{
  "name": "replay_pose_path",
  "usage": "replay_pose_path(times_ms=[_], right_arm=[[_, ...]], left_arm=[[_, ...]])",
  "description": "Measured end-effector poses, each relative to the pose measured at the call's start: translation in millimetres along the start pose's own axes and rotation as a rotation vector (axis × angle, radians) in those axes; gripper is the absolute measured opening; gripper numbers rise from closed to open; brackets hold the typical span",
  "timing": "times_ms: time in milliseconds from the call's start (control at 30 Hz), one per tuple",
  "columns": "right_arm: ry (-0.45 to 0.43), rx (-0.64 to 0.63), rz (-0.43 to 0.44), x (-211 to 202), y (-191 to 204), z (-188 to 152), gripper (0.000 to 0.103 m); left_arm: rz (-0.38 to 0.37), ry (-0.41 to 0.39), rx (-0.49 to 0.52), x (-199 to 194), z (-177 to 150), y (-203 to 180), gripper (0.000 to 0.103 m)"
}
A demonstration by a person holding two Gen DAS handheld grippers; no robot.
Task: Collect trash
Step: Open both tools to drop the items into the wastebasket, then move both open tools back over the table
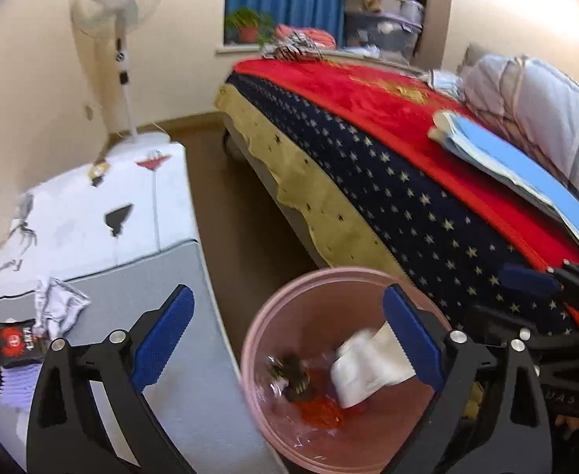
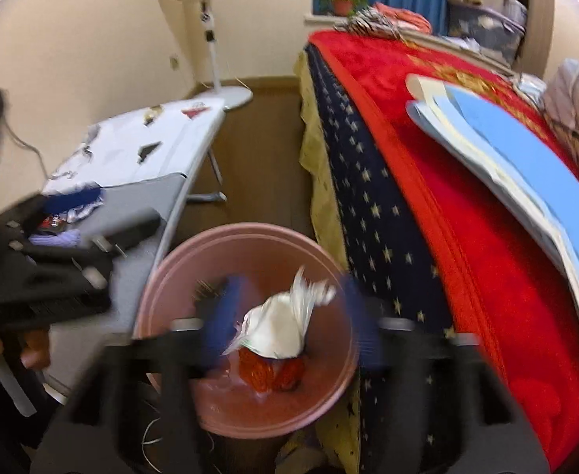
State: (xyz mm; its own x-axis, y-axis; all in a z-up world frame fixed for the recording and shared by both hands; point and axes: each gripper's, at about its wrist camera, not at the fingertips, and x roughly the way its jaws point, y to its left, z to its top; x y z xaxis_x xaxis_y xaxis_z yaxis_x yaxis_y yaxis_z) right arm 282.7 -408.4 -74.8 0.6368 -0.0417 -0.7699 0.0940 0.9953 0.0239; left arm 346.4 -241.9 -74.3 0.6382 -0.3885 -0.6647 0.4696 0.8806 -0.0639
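Left view, hard to see: bin [image 1: 250, 339] bottom is cut off; the dark scrap [image 1: 289, 375] inside is too blurry to name.
Left tool [image 1: 289, 339]: pads wide apart over the bin, gripping nothing; the white wrapper [image 1: 368, 371] sits just beside the right-hand pad, contact unclear.
Trash: wrapper and something orange [image 1: 321, 410] lie in the bin, between worktop [image 1: 171, 276] and bed [image 1: 388, 181].
Right view, hard to see: right tool [image 2: 293, 324] is badly smeared.
Right tool: pads partly apart, white wrapper [image 2: 281, 328] between them over the bin [image 2: 163, 288]; can't tell if they touch it.
Trash: crinkled, pale, above orange stuff [image 2: 266, 371].
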Motion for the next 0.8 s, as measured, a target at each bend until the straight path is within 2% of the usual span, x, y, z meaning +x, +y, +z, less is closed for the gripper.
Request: replay_pose_path(times_ms=[167, 300, 367, 500, 600, 800], right_arm=[[-0.058, 0.036, -0.046, -21, 0, 7, 0.067], [-0.184, 0.097, -0.018, -69, 11, 17, 0.083], [-0.240, 0.112, 0.015, -94, 26, 19, 0.086], [-0.327, 0.131, 0.095, -134, 70, 10, 0.090], [-0.376, 0.109, 0.141, -152, 113, -4, 0.091], [-0.475, -0.040, 0.137, -158, 180, -36, 0.092]], left_arm=[[0.029, 0.006, 0.019, -28, -2, 12, 0.094], [0.064, -0.048, 0.037, -81, 0, 26, 0.094], [0.087, -0.084, 0.042, -110, -2, 34, 0.095], [0.156, -0.170, 0.053, -175, -17, 54, 0.095], [0.222, -0.214, 0.025, -213, -38, 76, 0.095], [0.383, -0.292, -0.067, -260, -79, 125, 0.095]])
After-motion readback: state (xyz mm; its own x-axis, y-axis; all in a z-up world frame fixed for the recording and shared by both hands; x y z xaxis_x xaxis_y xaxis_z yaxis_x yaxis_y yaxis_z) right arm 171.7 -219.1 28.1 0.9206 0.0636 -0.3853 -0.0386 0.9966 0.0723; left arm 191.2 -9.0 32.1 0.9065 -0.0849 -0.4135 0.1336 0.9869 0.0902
